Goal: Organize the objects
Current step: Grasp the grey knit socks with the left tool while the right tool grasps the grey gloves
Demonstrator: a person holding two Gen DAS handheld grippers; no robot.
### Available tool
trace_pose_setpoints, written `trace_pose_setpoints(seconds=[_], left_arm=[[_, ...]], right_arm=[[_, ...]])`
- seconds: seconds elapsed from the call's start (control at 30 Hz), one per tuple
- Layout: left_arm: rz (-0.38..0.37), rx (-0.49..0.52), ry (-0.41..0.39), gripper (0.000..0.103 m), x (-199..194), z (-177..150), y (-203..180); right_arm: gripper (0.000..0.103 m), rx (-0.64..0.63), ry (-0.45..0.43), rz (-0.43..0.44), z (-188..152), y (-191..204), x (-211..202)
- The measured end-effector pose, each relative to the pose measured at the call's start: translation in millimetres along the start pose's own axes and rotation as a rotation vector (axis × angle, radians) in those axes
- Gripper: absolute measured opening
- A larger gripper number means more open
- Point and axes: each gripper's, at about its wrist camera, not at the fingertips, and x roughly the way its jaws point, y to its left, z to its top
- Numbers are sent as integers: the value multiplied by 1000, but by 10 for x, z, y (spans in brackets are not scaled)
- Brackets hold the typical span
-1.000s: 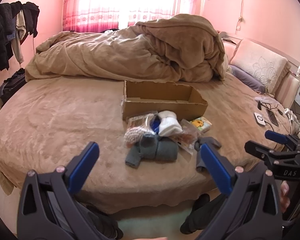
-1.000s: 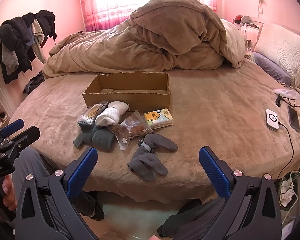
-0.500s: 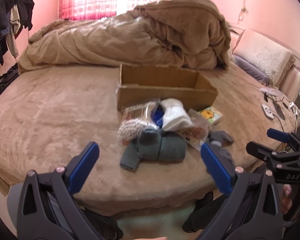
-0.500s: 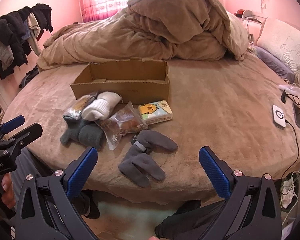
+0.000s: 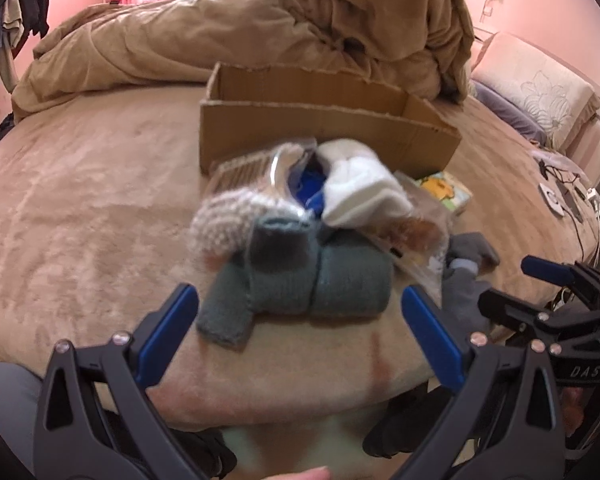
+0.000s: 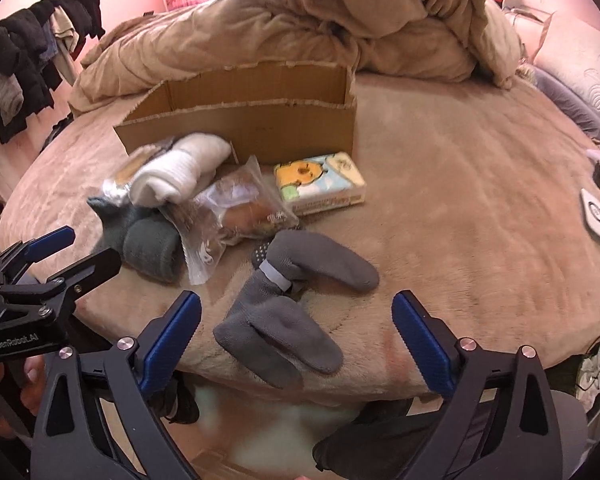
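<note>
The heap of small things lies close to the near edge of the round bed (image 6: 460,184), which is covered with a soft brown plush sheet. To the right of the heap the bed surface is wide and bare as far as a white charger (image 6: 594,214) with its cable at the right edge. To the left of the heap the sheet is also free.

The left gripper (image 5: 300,320) has its blue pads wide apart, with nothing between them, just in front of the folded green-grey socks (image 5: 312,280). The right gripper (image 6: 296,328) is also spread; its jaws have just been closing a little, and the dark grey socks (image 6: 284,316) lie on the sheet in the gap between the pads, not pressed.

Behind the socks lie a rolled white sock (image 6: 180,168), a crinkled clear bag of snacks (image 6: 236,208) and a flat printed packet (image 6: 320,182). These stand between the grippers and the shallow cardboard box (image 6: 260,124), which is open on top with rough torn edges. Beyond it a thick crumpled duvet (image 6: 340,28) closes the far side. Dark clothes (image 6: 32,52) hang on the left wall.
</note>
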Motion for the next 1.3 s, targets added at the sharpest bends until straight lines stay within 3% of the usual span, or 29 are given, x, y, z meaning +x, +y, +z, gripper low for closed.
trace_pose_setpoints(seconds=[0.17,0.23,0.47,0.53,0.6,0.7,0.87,1.3], left_arm=[[0,12,23,102,252,-66,-44],[5,21,22,102,300,-81,-68],[53,57,27,102,496,-82,-154],[57,58,26,102,522,-86,-152],[61,60,23,94,512,-93,-160],[65,72,18,78,445,-97,-195],[48,68,6,66,287,-123,-197],[-3,41,-58,64,-309,21,-202]], right_arm=[[91,-12,22,40,-29,-21,186],[82,-10,33,59,-38,-27,250],[71,-1,59,141,-104,-93,392],[58,15,49,156,-107,-155,370],[49,17,42,151,-115,-189,373],[27,11,30,163,-140,-208,340],[21,-23,7,144,-160,-185,249],[20,-38,-101,130,-64,-163,-188]])
